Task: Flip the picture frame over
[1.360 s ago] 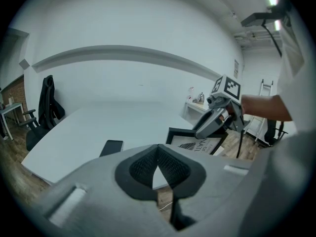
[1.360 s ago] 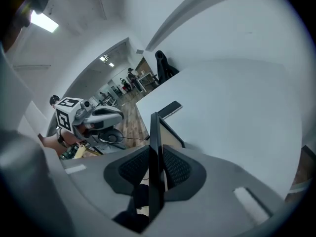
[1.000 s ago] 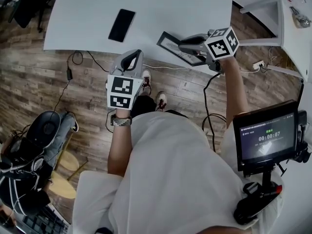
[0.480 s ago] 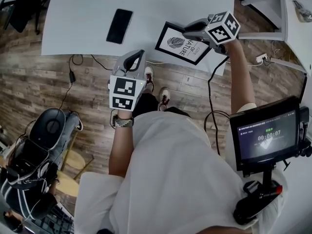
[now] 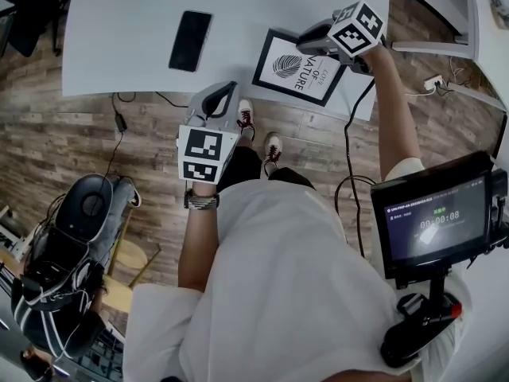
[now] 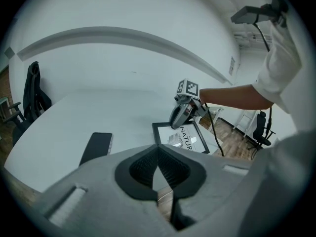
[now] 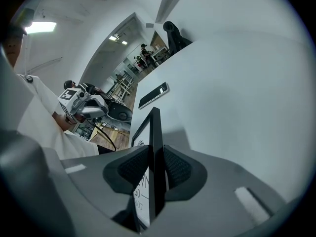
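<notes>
The picture frame lies print side up at the near right of the white surface, with its near corner close to the surface's near edge. It has a black border, and its white sheet carries a dark oval motif and the word NATURE. The right gripper comes in from the right and grips the frame's far right edge. In the right gripper view the thin black edge stands between the two pads, and both pads rest against it. The jaws have just been easing apart a little, with the frame's edge between them. The frame throws a shadow on the surface beside it. I cannot tell whether the gripped edge lies flat or is raised slightly.

A black phone lies flat on the surface to the left of the frame, well apart from it. The left gripper hangs nearer to the person, over the wooden floor just off the surface's near edge. Its jaw tips are together and nothing is between them. It points toward the stretch of surface between the phone and the frame and touches neither.

The person's shoes show on the floor below the left gripper. At the near right, a small lit screen sits on a stand by the person's side.
</notes>
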Demonstrator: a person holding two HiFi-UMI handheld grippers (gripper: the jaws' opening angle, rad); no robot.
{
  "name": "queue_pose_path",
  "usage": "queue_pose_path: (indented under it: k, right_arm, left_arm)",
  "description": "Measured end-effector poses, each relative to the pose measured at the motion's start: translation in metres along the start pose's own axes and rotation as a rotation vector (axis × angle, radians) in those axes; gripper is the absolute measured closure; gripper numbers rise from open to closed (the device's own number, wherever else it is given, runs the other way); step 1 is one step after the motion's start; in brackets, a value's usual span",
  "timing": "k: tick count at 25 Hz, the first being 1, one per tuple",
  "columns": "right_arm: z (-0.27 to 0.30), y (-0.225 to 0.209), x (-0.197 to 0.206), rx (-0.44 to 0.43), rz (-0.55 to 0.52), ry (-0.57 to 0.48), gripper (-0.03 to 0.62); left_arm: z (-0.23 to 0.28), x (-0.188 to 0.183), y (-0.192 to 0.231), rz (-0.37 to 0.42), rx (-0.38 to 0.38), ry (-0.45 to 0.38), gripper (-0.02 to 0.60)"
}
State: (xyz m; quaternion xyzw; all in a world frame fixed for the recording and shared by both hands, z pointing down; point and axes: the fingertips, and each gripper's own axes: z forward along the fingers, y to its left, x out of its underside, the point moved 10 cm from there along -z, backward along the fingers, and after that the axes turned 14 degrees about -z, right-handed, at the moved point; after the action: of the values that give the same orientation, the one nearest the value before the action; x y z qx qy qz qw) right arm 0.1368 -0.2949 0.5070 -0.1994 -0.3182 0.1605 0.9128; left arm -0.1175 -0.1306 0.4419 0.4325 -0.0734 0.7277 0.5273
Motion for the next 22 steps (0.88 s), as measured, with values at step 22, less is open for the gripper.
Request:
queue_pose_path:
  k: [22]
  right_arm:
    - [0.029, 0.000, 0.016, 0.014, -0.002, 0.084, 0.490]
  left_arm:
    - [-0.002, 0.003, 0.004, -0.008, 0.010, 0.041, 0.578]
